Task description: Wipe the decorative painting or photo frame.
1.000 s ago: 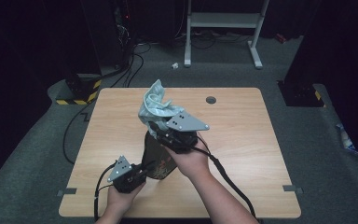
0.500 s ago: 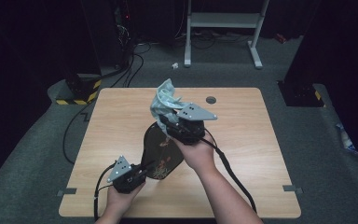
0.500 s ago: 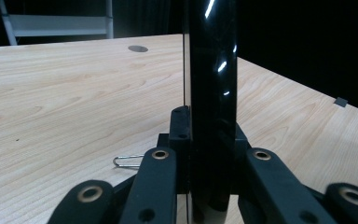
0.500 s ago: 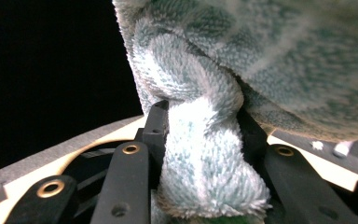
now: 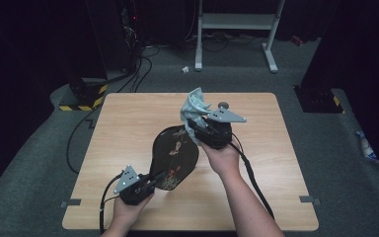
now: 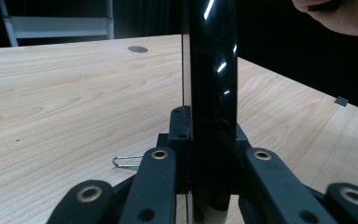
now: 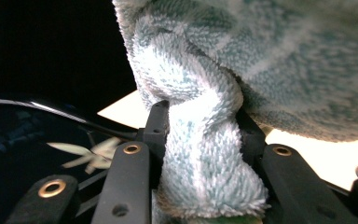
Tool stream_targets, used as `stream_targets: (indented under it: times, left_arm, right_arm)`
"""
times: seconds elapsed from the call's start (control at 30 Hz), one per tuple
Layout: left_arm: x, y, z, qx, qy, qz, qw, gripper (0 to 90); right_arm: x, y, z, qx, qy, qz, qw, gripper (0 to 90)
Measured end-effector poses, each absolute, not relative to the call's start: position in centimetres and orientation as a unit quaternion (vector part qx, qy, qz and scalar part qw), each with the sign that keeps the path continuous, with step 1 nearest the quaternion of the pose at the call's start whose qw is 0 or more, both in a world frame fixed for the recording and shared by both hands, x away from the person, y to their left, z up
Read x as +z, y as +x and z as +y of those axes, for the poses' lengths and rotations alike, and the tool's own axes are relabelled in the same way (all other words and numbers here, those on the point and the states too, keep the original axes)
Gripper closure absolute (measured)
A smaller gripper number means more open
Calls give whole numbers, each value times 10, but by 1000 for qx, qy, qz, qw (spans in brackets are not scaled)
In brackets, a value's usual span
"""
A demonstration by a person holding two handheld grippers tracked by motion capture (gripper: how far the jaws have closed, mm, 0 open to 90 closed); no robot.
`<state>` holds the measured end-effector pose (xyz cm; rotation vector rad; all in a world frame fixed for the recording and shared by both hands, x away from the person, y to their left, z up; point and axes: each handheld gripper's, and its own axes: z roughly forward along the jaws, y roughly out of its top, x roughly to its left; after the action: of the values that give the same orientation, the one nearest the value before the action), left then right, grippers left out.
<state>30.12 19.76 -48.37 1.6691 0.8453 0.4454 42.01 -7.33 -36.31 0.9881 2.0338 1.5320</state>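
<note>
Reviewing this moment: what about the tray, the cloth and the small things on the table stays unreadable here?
- Tray: its painted pattern is too small in the high view; the left gripper view shows it edge-on.
- Cloth: cut off by the top and right edges of the right gripper view.
- Round disc on the table: too small to identify.
- Wire clip: partly behind the left hand-held gripper.

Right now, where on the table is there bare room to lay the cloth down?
The widest bare wood on the table is the left half, between its left edge and the black tray. The right side, past the right gripper holding the cloth, is bare too. The middle is crowded: the tray is gripped by the left gripper, and a small round disc lies near the far edge.
</note>
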Motion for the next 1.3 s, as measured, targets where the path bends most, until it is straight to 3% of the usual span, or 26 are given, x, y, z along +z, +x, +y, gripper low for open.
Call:
stream_targets:
  times: [0.37,0.63,1.13,1.3]
  left_arm:
    - [-484,301,198,190,713,360,572,790]
    - [-485,302,197,189,712,360,572,796]
    - [-484,301,196,191,712,363,569,797]
    - [-484,301,196,190,712,362,570,797]
  right_arm:
    - [-391,428,-92,529,386,733,186,655]
    - [-440,435,-96,483,401,763,156,655]
    - [-495,410,-105,421,404,796,163,656]
    - [-503,406,-102,394,390,810,190,655]
